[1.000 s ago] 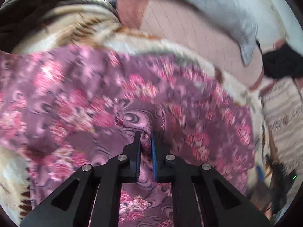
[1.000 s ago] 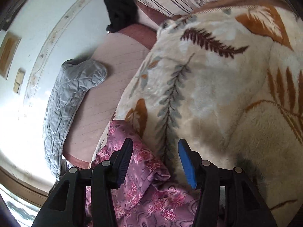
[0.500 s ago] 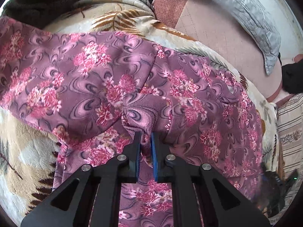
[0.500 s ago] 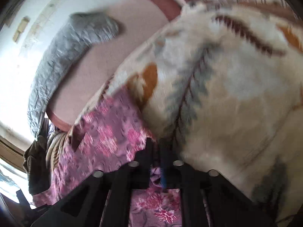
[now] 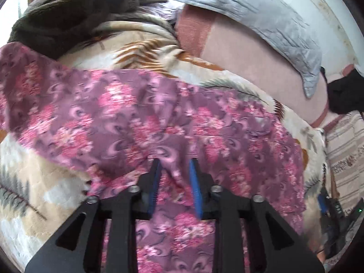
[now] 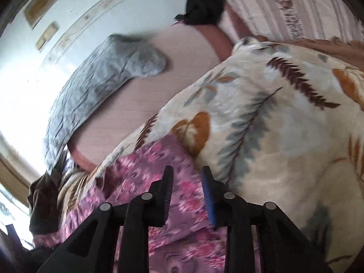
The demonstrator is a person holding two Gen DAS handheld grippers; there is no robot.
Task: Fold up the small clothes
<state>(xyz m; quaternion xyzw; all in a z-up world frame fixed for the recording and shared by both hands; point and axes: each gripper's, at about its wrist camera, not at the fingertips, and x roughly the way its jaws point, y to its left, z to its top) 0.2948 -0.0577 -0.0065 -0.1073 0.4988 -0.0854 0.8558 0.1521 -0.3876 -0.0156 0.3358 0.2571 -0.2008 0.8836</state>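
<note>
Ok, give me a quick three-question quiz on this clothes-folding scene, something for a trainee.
1. True or false: the pink floral garment lies on a leaf-print blanket.
2. What colour is the quilted cover by the wall? A grey, B green, C yellow.
3. In the left wrist view, what sits between the fingers of the left claw?

Key: 1 true. 2 A. 3 a fold of the pink floral garment, while the jaws are opening.

Floral garment (image 5: 141, 113): thin matt cloth. Beneath it, leaf-print blanket (image 6: 284, 136): plush fleece. Beyond the blanket, grey quilt (image 6: 102, 86): stitched, crinkled fabric.
</note>
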